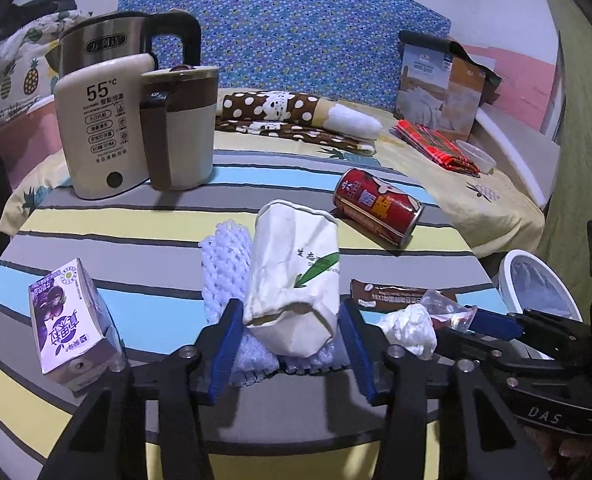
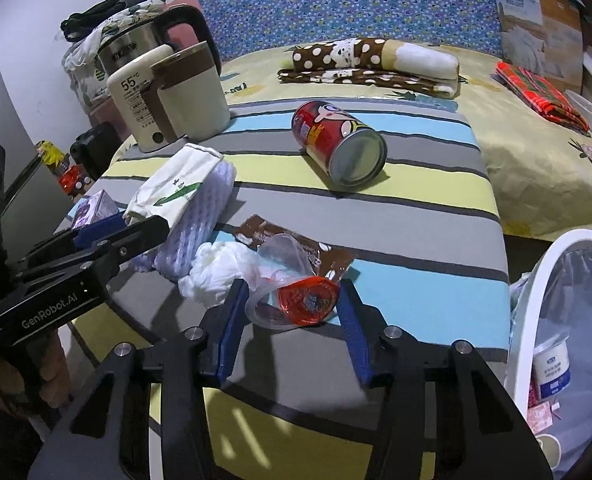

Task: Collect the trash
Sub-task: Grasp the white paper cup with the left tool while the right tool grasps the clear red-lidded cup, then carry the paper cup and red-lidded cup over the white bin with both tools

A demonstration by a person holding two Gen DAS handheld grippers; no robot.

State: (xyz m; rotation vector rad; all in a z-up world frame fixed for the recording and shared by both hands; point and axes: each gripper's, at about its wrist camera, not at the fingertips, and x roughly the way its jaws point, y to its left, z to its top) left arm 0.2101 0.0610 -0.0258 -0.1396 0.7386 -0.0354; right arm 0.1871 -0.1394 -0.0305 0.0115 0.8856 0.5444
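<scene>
Nearest on the striped counter [image 1: 96,208], both tools tilt downward: the left tool [image 1: 292,320] pinches a crumpled paper cup [image 1: 296,280], the right tool [image 2: 292,300] pinches a clear plastic cup [image 2: 284,296]. Farther back, a red can [image 2: 335,144] lies on its side.

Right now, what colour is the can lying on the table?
Red, with a cartoon print and a silver end; the can shows best in the right wrist view.
</scene>
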